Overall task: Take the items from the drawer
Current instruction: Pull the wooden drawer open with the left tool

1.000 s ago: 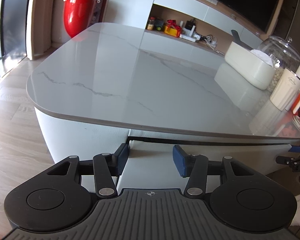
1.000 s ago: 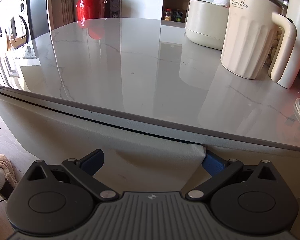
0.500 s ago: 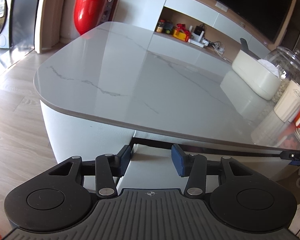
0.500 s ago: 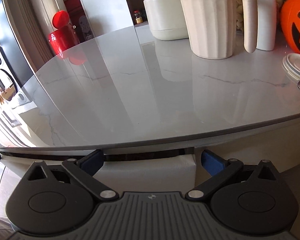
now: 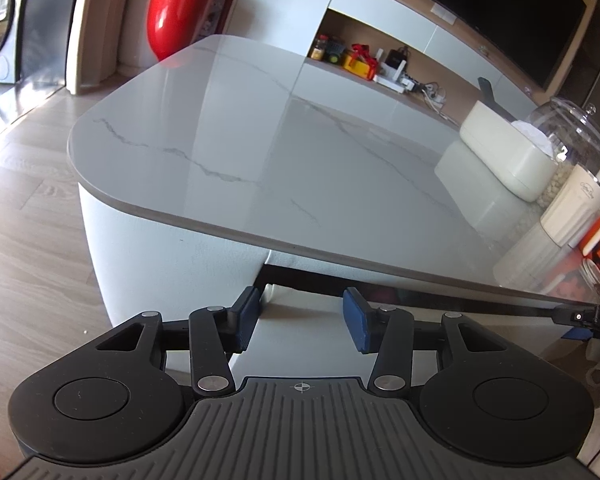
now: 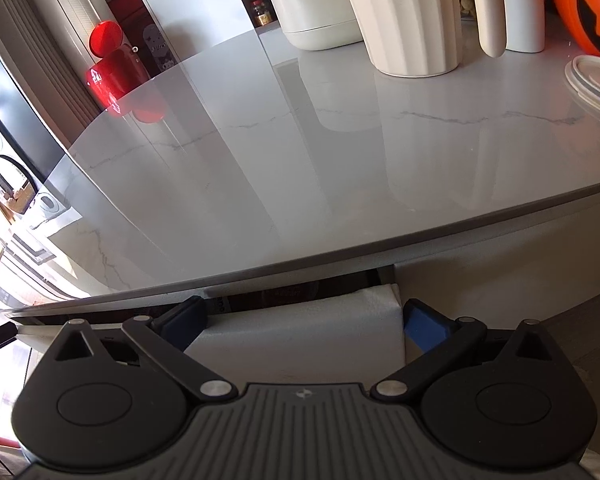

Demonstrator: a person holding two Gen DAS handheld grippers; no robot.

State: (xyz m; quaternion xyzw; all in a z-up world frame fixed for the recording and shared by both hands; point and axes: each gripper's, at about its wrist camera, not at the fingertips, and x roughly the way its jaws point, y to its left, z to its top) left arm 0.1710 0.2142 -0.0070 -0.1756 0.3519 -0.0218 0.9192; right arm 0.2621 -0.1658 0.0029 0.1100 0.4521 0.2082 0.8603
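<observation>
Left wrist view: both tongs [image 5: 300, 320] [image 6: 304, 320] tilt down, spread wide astride the drawer front [image 5: 296, 312], gripping nothing.

A: Where's the drawer [image 5: 300, 320]?
B: Under the tabletop [image 5: 284, 152] edge, front pulled out a bit, gap betw. it and the top. Left gripper [image 5: 300, 320] straddles its left end, right gripper [image 6: 304, 320] the right end.
A: On top?
B: All at the far right: tub [image 5: 504, 156], glass jar [image 5: 568, 136] behind it, ribbed mug [image 6: 408, 12] nearer, pumpkin bucket [image 6: 588, 4] right of that, lids [image 6: 592, 76] in front of the bucket.
A: Behind the table?
B: Shelf w/ small stuff [image 5: 360, 60], screen [image 5: 500, 12] above.
</observation>
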